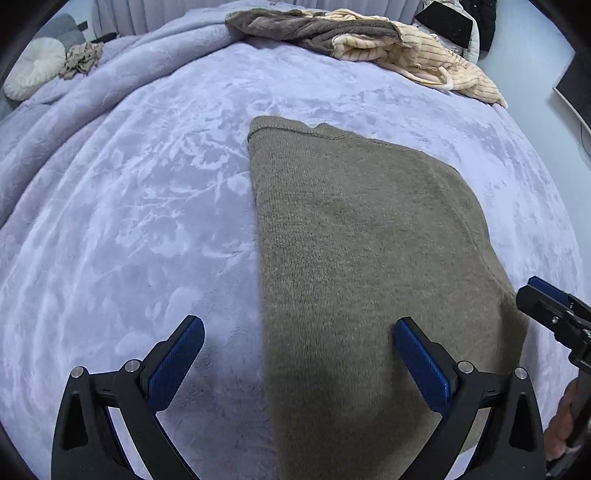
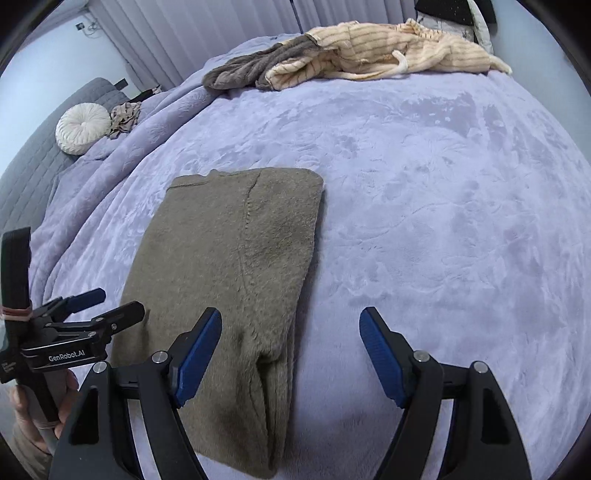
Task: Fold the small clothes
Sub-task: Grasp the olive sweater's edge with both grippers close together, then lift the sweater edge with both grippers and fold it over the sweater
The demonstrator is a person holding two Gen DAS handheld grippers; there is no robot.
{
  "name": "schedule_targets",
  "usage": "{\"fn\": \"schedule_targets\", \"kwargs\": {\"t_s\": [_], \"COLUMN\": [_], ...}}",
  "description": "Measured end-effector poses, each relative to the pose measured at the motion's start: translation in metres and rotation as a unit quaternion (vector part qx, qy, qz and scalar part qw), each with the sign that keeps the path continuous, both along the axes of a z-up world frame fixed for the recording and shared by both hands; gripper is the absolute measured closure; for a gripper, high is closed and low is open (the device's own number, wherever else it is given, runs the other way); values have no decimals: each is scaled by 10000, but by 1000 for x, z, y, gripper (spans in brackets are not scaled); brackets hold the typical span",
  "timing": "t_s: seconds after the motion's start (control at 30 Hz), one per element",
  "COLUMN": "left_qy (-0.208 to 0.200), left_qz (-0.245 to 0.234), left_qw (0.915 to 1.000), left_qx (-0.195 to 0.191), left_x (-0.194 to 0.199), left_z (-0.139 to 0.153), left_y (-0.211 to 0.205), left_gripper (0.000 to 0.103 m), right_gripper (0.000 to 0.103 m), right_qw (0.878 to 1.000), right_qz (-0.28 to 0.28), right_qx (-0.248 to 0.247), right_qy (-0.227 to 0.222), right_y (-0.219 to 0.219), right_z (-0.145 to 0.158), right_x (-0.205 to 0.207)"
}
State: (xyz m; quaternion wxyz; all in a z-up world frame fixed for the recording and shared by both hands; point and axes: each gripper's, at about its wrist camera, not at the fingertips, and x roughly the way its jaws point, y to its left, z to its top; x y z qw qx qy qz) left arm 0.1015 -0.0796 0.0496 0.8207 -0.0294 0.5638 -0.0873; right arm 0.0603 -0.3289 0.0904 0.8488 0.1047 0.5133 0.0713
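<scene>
An olive-brown knit garment (image 1: 362,236) lies folded lengthwise into a long flat strip on the lilac bed blanket (image 1: 140,206); it also shows in the right wrist view (image 2: 229,258). My left gripper (image 1: 299,339) is open and empty, hovering over the garment's near left edge. My right gripper (image 2: 291,336) is open and empty, over the garment's near right edge. The left gripper shows in the right wrist view (image 2: 107,301), and the right gripper in the left wrist view (image 1: 535,291), both beside the garment.
A heap of clothes, a grey-brown piece (image 2: 251,66) and a cream striped piece (image 2: 388,48), lies at the far side of the bed. A round white cushion (image 2: 83,127) and a small crumpled cloth (image 2: 125,118) sit at the far left. Curtains (image 2: 192,29) hang behind.
</scene>
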Motion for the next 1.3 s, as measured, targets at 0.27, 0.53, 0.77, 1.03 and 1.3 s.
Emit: {"fn": "schedule_targets", "kwargs": {"t_s": [0.27,0.53,0.77,1.03,1.3], "left_qy": [463,649,362,217,89], "left_qz": [-85,-378,-628,-648,-657], "left_qw": [9955,9867,9894,9920,9937], "left_qx": [-820,-1445,-1255,-1063,-903], "left_x": [24,43,39,29,9], "left_z": [-29,-45,-26,-6,13], "left_y": [3,-3,-16,-14,-9], "left_gripper": [0,7,52,58,59], "right_gripper": [23,26,66,71,71], "right_qw": [9968,9833,9911,9965,9960], "right_qz": [137,443,684,816,796], "right_qx": [658,1625,1031,-94,-405], "right_qy": [424,683,483,164,-1], "right_y": [0,11,36,72,82], "right_z": [-38,-71,-55,-19,6], "right_x": [37,61,61,46,27]}}
